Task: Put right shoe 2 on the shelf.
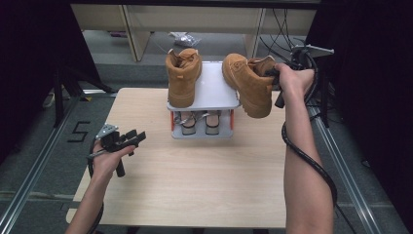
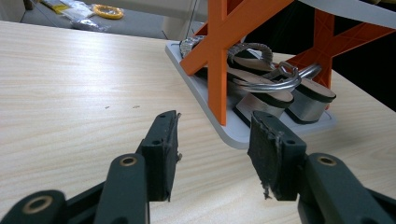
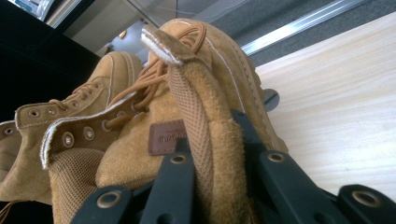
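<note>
1. At the far edge of the table (image 1: 195, 195), about the middle, sits a small rack (image 1: 214, 92) with a grey top shelf, orange legs and a grey base.
2. One tan boot (image 1: 183, 75) stands upright on the left part of the top shelf.
3. The second boot (image 1: 247, 84) is off the shelf, in the air just beside the rack's right end, tilted with its toe up and toward the rack and its sole facing the near side.
4. The right gripper (image 3: 212, 186) is clamped on that boot's collar edge; in the right gripper view the padded rim sits squeezed between the two black jaws, with the laces and a small brown label just beyond.
5. The right hand (image 1: 293, 78) holds it up over the far right corner of the table, cable trailing down along the forearm.
6. The left gripper (image 1: 134, 138) hangs just over the table near the left edge, jaws apart with nothing between them, pointing toward the rack.
7. In the left gripper view you can see sandals (image 2: 271, 88) with silvery straps on the rack's base, behind an orange leg.
</note>
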### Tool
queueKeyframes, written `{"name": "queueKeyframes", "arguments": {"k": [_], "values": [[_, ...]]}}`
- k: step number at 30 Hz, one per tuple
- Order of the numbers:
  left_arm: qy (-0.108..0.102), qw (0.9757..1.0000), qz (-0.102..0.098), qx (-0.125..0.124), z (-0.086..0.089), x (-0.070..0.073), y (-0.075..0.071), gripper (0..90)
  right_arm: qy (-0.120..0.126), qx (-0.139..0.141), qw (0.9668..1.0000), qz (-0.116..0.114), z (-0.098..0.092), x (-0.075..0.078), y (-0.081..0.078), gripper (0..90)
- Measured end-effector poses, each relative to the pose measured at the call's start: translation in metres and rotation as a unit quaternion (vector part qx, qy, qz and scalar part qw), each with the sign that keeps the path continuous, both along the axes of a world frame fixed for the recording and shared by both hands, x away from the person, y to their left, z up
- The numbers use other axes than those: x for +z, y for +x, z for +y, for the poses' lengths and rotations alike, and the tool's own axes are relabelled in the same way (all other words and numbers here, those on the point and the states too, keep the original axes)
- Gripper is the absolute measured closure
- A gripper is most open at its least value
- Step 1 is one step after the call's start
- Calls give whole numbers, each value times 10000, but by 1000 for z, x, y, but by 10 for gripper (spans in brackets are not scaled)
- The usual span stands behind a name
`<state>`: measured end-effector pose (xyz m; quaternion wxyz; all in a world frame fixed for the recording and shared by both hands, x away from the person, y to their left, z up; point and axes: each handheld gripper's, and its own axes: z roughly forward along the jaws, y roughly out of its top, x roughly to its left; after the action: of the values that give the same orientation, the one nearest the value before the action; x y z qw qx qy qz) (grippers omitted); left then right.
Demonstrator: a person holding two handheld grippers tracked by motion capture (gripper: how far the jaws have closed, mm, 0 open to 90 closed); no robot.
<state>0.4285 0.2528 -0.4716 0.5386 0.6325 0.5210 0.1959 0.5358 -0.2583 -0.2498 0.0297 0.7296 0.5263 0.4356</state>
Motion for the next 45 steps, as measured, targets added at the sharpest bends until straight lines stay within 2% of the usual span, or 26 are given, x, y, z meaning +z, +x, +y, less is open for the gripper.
{"name": "queueKeyframes", "arguments": {"k": [1, 2, 3, 6, 10, 15, 18, 19, 20, 21, 22, 23, 26, 27, 29, 31, 33, 35, 37, 42, 45], "values": [[3, 10000, -6, -4, 0, 0, 0, 518, -58, -25, 10000, 55, 1, 1, 0, 815], [2, 10000, -6, -5, 0, 0, 0, 518, 13, -4, 10000, 0, 2, 0, 1, 815], [2, 10000, -8, -7, 0, 0, 0, 518, -77, -14, 10000, 35, 3, 1, 2, 815], [5, 10000, -10, -11, 0, 0, 0, 518, 16, 7, 10000, -17, 7, 2, 3, 815], [-10, 10000, -14, 17, 1, 1, 0, 518, -117, 25, 9999, 24, 11, 3, 5, 815], [-19, 10000, -21, 10, 2, 1, 0, 518, 16, 30, 10000, -49, 17, 3, 8, 814], [-15, 10000, -22, 13, 2, 1, 0, 518, -34, 0, 10000, 20, 22, 5, 9, 814], [-13, 10000, -23, 9, 2, 1, 0, 518, 31, 37, 10000, -45, 23, 4, 10, 814], [-13, 10000, -20, 10, 2, 1, 0, 518, -43, 17, 10000, 21, 24, 5, 11, 814], [-16, 10000, -17, 8, 2, 1, 0, 518, 21, 26, 10000, -40, 26, 4, 11, 814], [-17, 10000, -20, 8, 2, 1, 0, 518, -69, 65, 10000, 1, 27, 5, 12, 813], [-17, 10000, -22, 12, 3, 1, 0, 518, 8, 90, 9999, -63, 28, 4, 13, 813], [-22, 10000, -41, 28, 4, 2, 0, 518, -5, 98, 9999, -73, 32, 4, 15, 813], [-28, 10000, -41, 32, 4, 2, 0, 518, -1, 39, 10000, -15, 35, 5, 16, 813], [-31, 10000, -42, 27, 4, 2, 0, 518, -22, 127, 9999, -97, 35, 5, 17, 812], [-35, 10000, -47, 16, 4, 1, 0, 518, 8, 93, 9999, -94, 38, 6, 18, 812], [-23, 10000, -32, 13, 4, 1, 0, 518, -65, 71, 9999, -81, 40, 7, 19, 811], [-26, 10000, -34, 9, 4, 1, 0, 518, 19, 70, 9999, -146, 42, 7, 20, 811], [-22, 10000, -39, 13, 4, 1, 0, 518, 56, 66, 9999, -119, 43, 7, 21, 811], [-18, 10000, -29, 25, 5, 0, 0, 518, -4, 97, 9998, -157, 46, 5, 23, 810], [-20, 10000, -27, 28, 5, 0, 0, 518, 50, 37, 9999, -112, 49, 4, 25, 809]]}}
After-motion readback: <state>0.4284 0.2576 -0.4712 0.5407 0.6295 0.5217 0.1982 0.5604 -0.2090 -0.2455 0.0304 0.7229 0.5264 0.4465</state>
